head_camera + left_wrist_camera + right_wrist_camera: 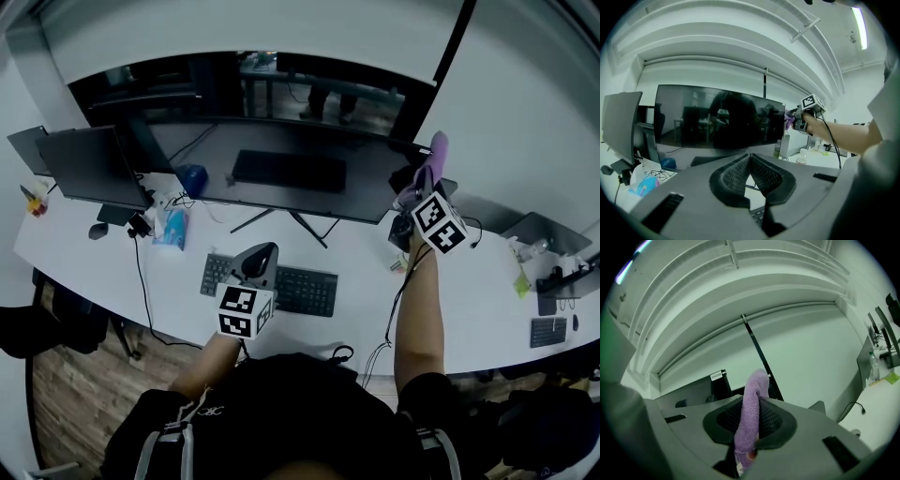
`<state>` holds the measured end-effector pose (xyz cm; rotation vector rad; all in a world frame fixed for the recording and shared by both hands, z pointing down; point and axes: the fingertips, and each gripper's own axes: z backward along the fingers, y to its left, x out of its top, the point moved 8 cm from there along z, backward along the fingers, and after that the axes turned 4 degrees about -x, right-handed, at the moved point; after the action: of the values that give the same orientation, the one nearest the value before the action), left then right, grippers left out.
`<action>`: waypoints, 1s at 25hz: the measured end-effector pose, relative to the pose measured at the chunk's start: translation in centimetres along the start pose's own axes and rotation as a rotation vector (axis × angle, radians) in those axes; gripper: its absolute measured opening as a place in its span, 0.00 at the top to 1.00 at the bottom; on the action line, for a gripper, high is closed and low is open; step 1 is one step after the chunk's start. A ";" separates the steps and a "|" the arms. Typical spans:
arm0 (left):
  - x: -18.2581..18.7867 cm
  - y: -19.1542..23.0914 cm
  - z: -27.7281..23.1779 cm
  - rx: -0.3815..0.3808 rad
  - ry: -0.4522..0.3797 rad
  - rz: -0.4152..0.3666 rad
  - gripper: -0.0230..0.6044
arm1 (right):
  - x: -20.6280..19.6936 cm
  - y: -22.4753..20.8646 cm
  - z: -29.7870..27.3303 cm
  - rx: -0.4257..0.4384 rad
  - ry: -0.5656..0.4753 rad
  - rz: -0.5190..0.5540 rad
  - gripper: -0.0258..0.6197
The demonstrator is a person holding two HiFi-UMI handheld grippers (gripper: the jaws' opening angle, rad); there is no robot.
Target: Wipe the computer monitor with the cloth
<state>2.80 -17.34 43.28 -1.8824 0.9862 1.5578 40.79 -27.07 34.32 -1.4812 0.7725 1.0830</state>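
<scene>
— Well, what is the right gripper [753, 404] doing with its fingers?

— They are closed tight on the purple cloth [757, 380]. It is pinched between the two ribbed pads. One end sticks up past the tips and the other hangs down behind them.

— And where is that in the scene?

— At the far right, by the right edge of the wide dark monitor [366, 187], close to its upper corner. In the left gripper view the cloth sits right at that edge. Whether it actually touches the screen, I cannot tell.

— And the left gripper [750, 159]?

— Its fingers meet at the tips and spread a little further back, so a thin wedge of gap shows between the pads. Nothing is held there. Through the gap you see only the white desk [361, 258] and a bit of the black keyboard [309, 291].

— Where is it held?

— Near, left of the middle, over the keyboard. It faces the screen and is well apart from it.

— Anything else on the desk?

— A second monitor [89, 164] at the far left, turned at an angle, with a blue packet [172, 228] near its foot.
</scene>
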 end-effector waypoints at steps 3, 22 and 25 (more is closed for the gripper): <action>-0.1 -0.3 0.2 0.005 0.004 -0.001 0.94 | -0.9 -0.4 -0.1 -0.005 0.019 -0.009 0.84; -0.6 -1.2 1.5 0.066 0.037 -0.018 0.94 | -6.4 -3.1 -0.7 -0.046 0.138 -0.096 0.84; -0.7 -1.4 1.6 0.075 0.043 -0.018 0.94 | -7.5 -3.5 -0.8 -0.058 0.164 -0.094 0.84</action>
<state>2.88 -15.10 43.54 -1.8754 1.0291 1.4545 41.36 -27.87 42.62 -1.6543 0.7827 0.9288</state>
